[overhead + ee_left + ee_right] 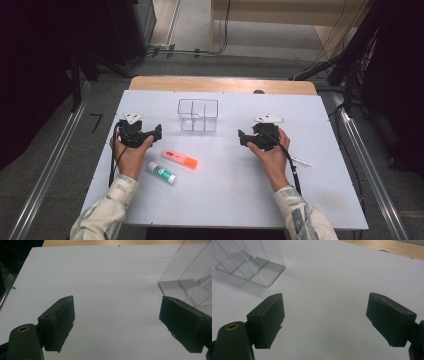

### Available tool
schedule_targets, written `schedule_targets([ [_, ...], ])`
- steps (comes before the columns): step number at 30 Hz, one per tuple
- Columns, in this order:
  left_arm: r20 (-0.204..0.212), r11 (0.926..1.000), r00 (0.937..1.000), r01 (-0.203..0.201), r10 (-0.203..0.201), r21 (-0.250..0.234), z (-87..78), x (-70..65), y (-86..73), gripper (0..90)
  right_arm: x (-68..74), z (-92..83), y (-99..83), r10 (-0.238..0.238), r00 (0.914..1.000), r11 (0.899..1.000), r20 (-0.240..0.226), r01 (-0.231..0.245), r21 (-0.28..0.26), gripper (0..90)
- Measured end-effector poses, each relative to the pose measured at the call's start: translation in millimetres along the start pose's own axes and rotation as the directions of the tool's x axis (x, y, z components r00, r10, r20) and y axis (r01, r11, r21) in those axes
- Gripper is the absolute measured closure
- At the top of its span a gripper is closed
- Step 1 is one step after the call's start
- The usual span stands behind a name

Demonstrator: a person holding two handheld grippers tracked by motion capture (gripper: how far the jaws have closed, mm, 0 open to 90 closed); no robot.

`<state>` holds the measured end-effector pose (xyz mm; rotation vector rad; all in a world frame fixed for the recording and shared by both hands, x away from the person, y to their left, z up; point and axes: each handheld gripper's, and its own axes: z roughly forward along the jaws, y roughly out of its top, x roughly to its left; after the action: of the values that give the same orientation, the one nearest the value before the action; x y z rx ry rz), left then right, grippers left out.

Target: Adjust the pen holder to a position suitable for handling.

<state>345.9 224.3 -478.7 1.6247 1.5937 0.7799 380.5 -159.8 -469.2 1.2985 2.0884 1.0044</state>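
Two hand-held grippers over one white desk (225,190), nothing held. Desk top is a white sheet with a wooden edge at the far side. Clear plastic organizer (198,115) with compartments stands upright at the far middle of the desk, between the two hands, apart from both. Left hand-held gripper (159,132) sits at the left, jaws pointing toward the organizer; in the left gripper view its jaws stand wide apart over bare desk, nothing between them, organizer corner (190,277) just beyond the right jaw. Right hand-held gripper (241,136) sits at the right, jaws also pointing inward; in the right gripper view its jaws are spread wide, bare desk between them. Orange highlighter (179,159) lies flat near the left hand. Glue stick (161,172), white with a green label, lies just beside the highlighter, nearer the person. Small pale pen-like item (301,161) lies right of the right wrist, too small to tell.
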Motion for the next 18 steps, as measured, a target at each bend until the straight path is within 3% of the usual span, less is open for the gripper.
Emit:
schedule_targets([
  [6, 0.006, 1.0000, 1.0000, -0.006, 0.006, -0.005, 13.1, -5.0, 9.3, 13.3, 12.7, 15.8, 12.1, -0.010, 0.9998, 1.000, -0.016, 0.010, -0.008, 16.1],
  [11, 0.029, 0.9995, 0.9992, -0.028, 0.028, -0.016, 22.6, -16.4, 17.7, 21.4, 19.5, 29.5, 19.3, -0.001, 0.9994, 1.000, -0.033, 0.001, -0.019, 24.1],
  [15, 0.039, 0.9991, 0.9986, -0.034, 0.035, -0.026, 31.5, -19.1, 21.5, 27.8, 21.8, 38.5, 23.4, -0.015, 0.9991, 0.999, -0.039, 0.014, -0.029, 48.4],
  [18, 0.047, 0.9990, 0.9984, -0.029, 0.031, -0.034, 35.4, -19.1, 23.3, 44.2, 22.5, 44.6, 25.9, -0.003, 0.9978, 0.999, -0.066, 0.000, -0.041, 64.5],
])
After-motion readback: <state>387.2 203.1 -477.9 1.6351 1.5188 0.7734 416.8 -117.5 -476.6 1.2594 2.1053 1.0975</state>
